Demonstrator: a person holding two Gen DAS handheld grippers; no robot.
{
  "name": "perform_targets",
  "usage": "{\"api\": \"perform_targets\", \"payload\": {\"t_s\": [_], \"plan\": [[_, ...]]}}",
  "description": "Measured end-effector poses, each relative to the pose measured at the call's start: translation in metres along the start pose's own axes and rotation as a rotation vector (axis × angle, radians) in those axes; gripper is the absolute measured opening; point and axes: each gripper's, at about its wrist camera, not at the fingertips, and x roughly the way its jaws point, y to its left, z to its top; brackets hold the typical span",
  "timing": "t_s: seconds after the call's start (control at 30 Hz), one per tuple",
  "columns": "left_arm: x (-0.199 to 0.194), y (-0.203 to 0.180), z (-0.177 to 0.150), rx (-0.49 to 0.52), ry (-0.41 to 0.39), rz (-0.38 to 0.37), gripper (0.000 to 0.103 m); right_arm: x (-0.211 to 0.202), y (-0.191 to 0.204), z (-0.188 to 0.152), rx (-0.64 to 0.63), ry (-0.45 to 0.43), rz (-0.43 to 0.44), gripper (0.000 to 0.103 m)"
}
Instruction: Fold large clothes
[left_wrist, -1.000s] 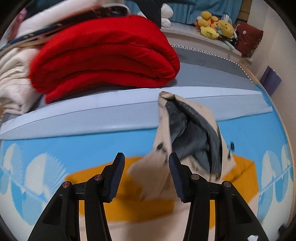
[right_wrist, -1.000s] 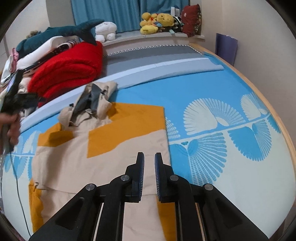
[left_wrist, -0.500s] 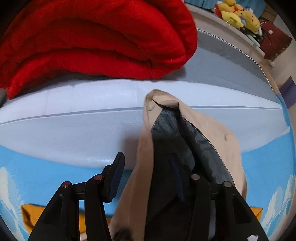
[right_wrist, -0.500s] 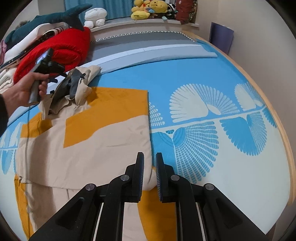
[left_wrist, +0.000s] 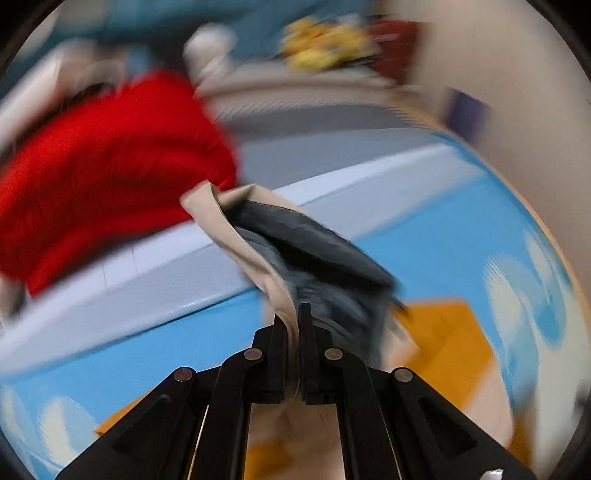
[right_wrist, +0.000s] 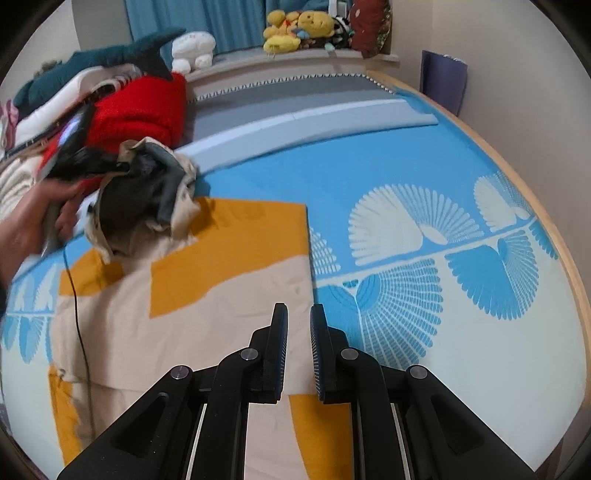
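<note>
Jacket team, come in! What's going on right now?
Left gripper just closed, shut on the hood. Right gripper slightly parted, empty, over jacket. Nothing blocking.

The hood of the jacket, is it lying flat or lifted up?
Lifted up: the left hand-held gripper pinches the hood, bunched above the jacket.

Blurred red blanket (left_wrist: 110, 166), yellow toys (left_wrist: 325, 44)

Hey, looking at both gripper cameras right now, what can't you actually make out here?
- Left wrist view: motion blur smears the red blanket and plush toys.
- Right wrist view: the jacket's near end is hidden behind the right gripper and cut by the bottom edge.
- Right wrist view: the left gripper tip is buried in the hood.
</note>
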Motion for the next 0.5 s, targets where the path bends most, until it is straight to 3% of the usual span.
{"api": "perform_targets", "payload": {"t_s": [0.1,0.17,0.2,0.23,0.3,0.37,0.5], "plan": [[-0.062,-0.045,-0.071,0.223,-0.054,0.0,0.003,-0.014,-0.001,0.0,0.025,-0.021,0.026,0.014],[-0.084,-0.065,-0.136,0.339,-0.029,0.047,0.006,-0.025,-0.001,-0.003,0.039,-0.041,0.055,0.014],[-0.09,-0.067,-0.166,0.345,0.019,0.052,0.015,-0.03,0.001,-0.005,0.038,-0.051,0.067,0.014],[-0.094,-0.065,-0.188,0.321,0.071,0.043,0.016,-0.035,0.001,-0.006,0.039,-0.059,0.076,0.014],[-0.111,-0.051,-0.234,0.181,0.157,0.044,0.016,-0.042,0.002,-0.01,0.055,-0.071,0.101,0.015],[-0.133,-0.033,-0.256,0.006,0.185,0.063,0.016,-0.045,0.003,-0.013,0.078,-0.073,0.131,0.02],[-0.164,-0.008,-0.269,-0.307,0.165,0.061,0.016,-0.041,0.012,-0.021,0.102,-0.061,0.186,0.024]]}}
